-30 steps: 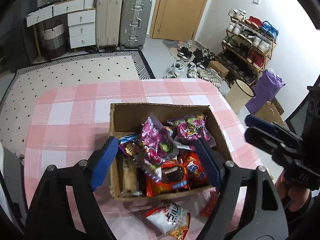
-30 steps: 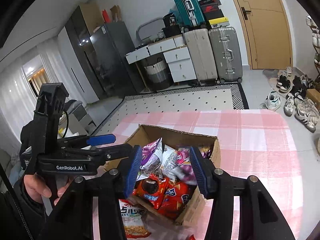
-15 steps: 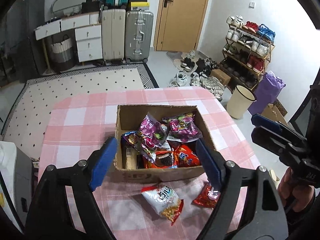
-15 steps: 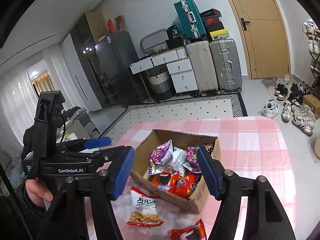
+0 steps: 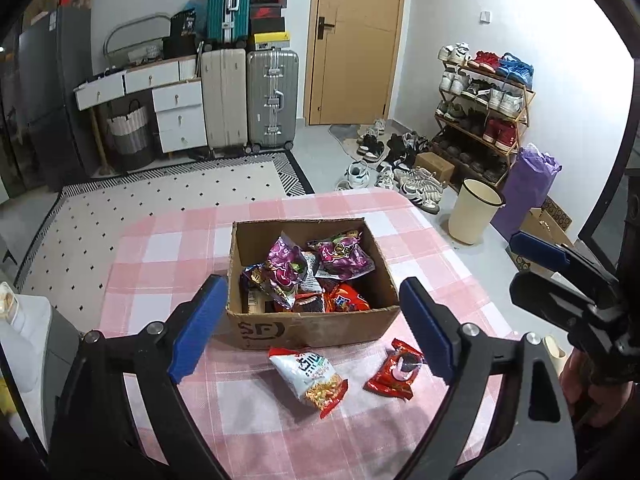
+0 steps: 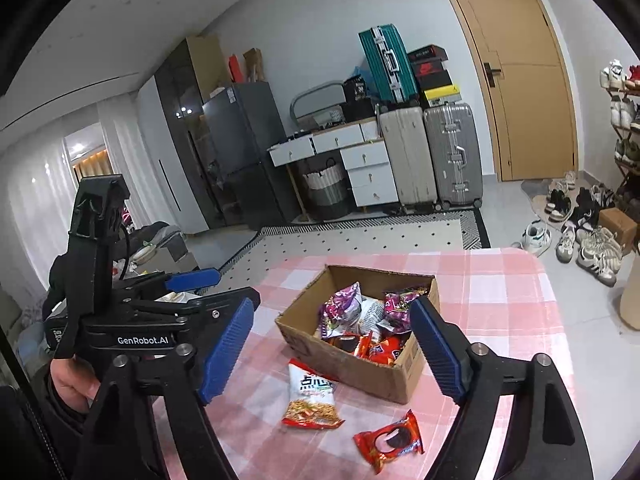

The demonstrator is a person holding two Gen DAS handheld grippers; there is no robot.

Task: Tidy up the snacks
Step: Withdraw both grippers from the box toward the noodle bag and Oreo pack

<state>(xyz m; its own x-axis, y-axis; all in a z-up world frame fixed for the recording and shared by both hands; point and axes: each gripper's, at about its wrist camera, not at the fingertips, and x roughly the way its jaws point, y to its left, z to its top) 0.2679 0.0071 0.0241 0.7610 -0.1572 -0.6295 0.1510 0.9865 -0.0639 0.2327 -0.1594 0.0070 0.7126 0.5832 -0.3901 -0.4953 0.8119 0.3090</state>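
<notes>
The left hand-held gripper [image 5: 312, 334] and the right hand-held gripper [image 6: 334, 350] are both held above the near edge of the pink checked tabletop [image 5: 168, 248], each with its blue pads spread wide apart and nothing between them. Just beyond them, a white snack bag [image 5: 308, 376] and a red cookie packet [image 5: 394, 370] are seen lying flat on the cloth, near each other but apart. Behind these, a cardboard box [image 5: 312, 328] is set mid-tabletop, filled with purple and red snack packets [image 5: 308, 270].

Matt corrugated cardboard box [image 5: 308, 326]; glossy foil snack packets [image 5: 308, 376]; checked cloth table cover [image 5: 160, 256]; ribbed claw pads [image 5: 196, 324].
</notes>
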